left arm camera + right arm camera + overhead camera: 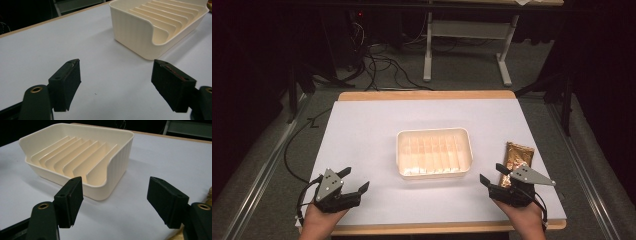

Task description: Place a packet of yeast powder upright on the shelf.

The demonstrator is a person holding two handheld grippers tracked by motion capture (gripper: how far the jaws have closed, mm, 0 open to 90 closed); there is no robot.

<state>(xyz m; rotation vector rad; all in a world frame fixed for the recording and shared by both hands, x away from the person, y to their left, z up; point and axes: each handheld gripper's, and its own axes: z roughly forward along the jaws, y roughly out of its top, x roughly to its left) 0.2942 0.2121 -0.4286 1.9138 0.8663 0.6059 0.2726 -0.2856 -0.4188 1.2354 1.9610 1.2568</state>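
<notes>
While both pairs of jaws stood spread wide with nothing between them, the left gripper (353, 182) hovered over the near-left part of the table (362, 125) and the right gripper (493, 175) over the near-right part. In the left gripper view the 2 black pads (65, 83) framed bare white tabletop (50, 45), with the cream tray (150, 27) ahead and to the right of them, well apart from the jaws. In the right gripper view the pads (70, 200) framed the same white surface (175, 160), and the tray (82, 152) lay ahead and to the left, its near corner just beyond the left pad.

From above, the tray (434, 152) sat near the middle of the table, between the 2 grippers and a little farther from the person. Upright ribs divided its inside into narrow slots, and it held nothing. A shiny gold-brown packet (518, 156) lay flat just beside the right gripper, to the right of the tray and apart from it; its lower end was hidden behind the gripper's grey plate. Any print on the packet was too small to read. Nothing lay between either gripper and the tray.

Beyond the table's far edge, a white metal frame (469, 45) stood on grey floor, with dark cables (382, 65) trailing to its left.
</notes>
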